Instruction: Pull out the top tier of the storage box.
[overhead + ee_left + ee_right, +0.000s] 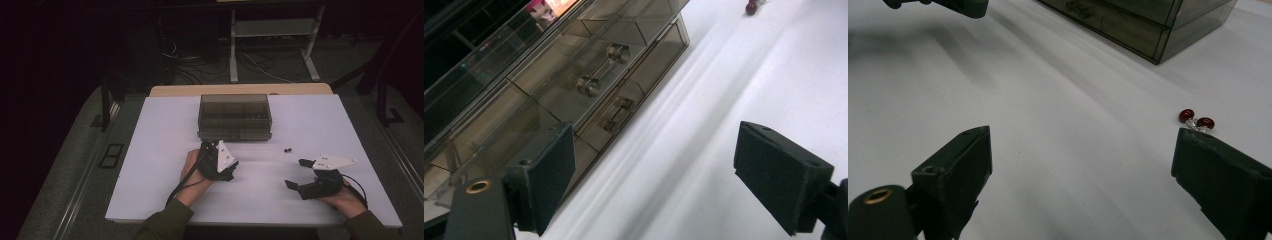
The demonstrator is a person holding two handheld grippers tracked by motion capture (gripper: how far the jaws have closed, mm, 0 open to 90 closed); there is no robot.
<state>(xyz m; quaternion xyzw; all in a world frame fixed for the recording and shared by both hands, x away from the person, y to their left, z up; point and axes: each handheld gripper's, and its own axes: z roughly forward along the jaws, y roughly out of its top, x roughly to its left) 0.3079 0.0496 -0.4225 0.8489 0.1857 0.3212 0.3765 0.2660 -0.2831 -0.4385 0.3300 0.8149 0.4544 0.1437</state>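
A smoky see-through drawer box (235, 117) stands at the far middle of the white table (150, 175). My left gripper (212, 145) sits just before its front left, rolled to one side, jaws open and empty. In the left gripper view the open left gripper (654, 145) faces the box (549, 75) and two clear bar handles (599, 70) on its drawers. A pair of small red beads (287, 149) lies right of the box front. My right gripper (296, 173) rests near the front right, open and empty. In the right gripper view the beads (1197, 119) lie just beyond the right jaw.
The box (1148, 25) also appears at the top of the right gripper view, with part of the left gripper (948, 5) at top left. Cables trail from both grippers toward the table's front edge. A stand's legs and cables lie on the floor beyond the table.
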